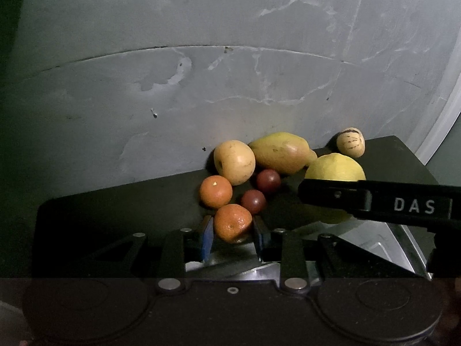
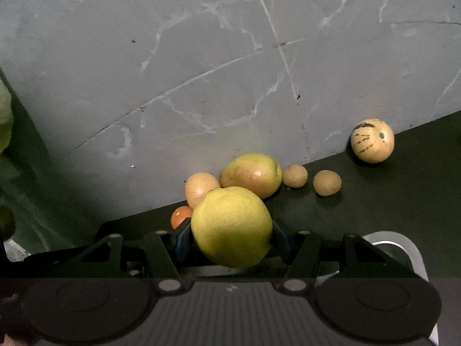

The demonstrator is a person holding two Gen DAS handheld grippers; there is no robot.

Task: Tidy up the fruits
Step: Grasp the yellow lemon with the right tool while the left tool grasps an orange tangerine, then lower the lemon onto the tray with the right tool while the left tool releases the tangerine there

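The lower part of the large yellow-green citrus (image 2: pixel 232 226) is hidden behind the right gripper (image 2: pixel 232 239) in the right wrist view, and in the left wrist view most of it is covered by the black body of that gripper, marked "DAS". The underside of the near orange mandarin (image 1: pixel 232 223) is cut off by the fingers of the left gripper (image 1: pixel 233 238). It cannot be told whether either fruit rests on the black surface (image 2: pixel 389 196) or is lifted. A shiny metal object (image 1: pixel 383 242) at the right is only partly seen – its shape is hard to make out.

Behind the fruits stands a grey, scratched wall (image 1: pixel 230 86). Against it lie a pale round fruit (image 1: pixel 234 161) and a yellow mango (image 1: pixel 279 151), touching each other. A striped cream melon (image 2: pixel 372 140) sits well apart at the right. 2 small tan fruits (image 2: pixel 294 176) lie beside the mango, 2 dark red fruits (image 1: pixel 253 201) and a second mandarin (image 1: pixel 216 191) lie between.

The right gripper is closed around the large citrus, its blue pads (image 2: pixel 180 242) pressed on both sides – the skin is dimpled and matt. The left gripper is narrowed on the near mandarin, with its pads (image 1: pixel 207 238) at the 2 sides; full contact cannot be confirmed.
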